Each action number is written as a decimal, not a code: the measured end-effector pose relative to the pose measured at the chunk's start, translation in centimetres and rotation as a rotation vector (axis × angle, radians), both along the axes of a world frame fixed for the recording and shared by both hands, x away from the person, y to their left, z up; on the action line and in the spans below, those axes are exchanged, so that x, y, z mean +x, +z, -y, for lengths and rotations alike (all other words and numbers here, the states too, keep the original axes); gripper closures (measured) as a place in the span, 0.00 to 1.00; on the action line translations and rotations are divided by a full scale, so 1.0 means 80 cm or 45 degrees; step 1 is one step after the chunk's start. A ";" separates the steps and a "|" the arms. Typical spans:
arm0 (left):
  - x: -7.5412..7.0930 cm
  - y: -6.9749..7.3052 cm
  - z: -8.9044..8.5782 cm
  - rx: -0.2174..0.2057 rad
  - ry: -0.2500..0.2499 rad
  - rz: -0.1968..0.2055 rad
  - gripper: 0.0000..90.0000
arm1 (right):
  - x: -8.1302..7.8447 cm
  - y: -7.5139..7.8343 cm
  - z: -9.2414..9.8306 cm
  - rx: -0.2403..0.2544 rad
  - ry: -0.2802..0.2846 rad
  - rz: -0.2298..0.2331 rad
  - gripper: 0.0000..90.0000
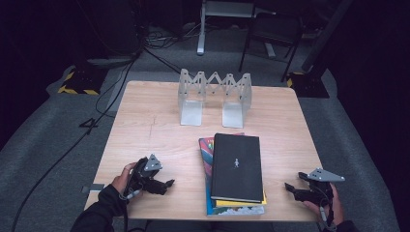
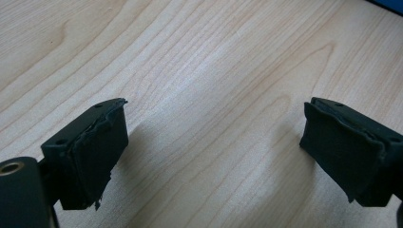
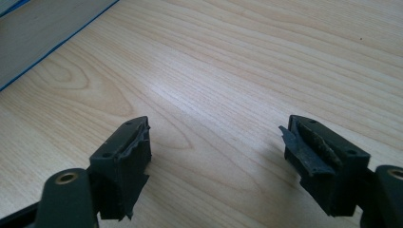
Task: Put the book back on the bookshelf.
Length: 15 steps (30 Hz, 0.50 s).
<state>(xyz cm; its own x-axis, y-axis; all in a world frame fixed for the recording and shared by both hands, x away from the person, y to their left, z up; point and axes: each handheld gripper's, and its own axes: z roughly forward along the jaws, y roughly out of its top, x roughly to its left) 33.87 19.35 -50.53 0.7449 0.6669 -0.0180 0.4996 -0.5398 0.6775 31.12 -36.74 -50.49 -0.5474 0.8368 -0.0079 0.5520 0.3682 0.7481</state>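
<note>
Hand-held grippers (image 1: 170, 183) (image 1: 287, 186) low, flanking books (image 1: 236, 166)

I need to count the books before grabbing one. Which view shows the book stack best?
The high view: the whole book stack lies on the table, a black book on top of colourful ones. The left gripper view catches only a blue sliver at its top right corner; the right gripper view shows a pale, blue-edged side at top left.

Book stack (image 1: 236, 171), black on top, flat btwn hand-held grippers.
</note>
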 end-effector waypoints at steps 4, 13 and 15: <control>0.003 0.000 -0.001 0.008 -0.024 0.002 0.08 | 0.000 0.000 0.000 0.000 0.000 0.000 0.26; -0.009 0.001 -0.005 0.015 -0.059 -0.003 0.10 | 0.002 0.000 -0.002 -0.005 0.003 0.001 0.26; -0.010 0.001 -0.005 0.016 -0.051 -0.005 0.10 | 0.003 0.001 -0.003 -0.005 0.005 -0.004 0.26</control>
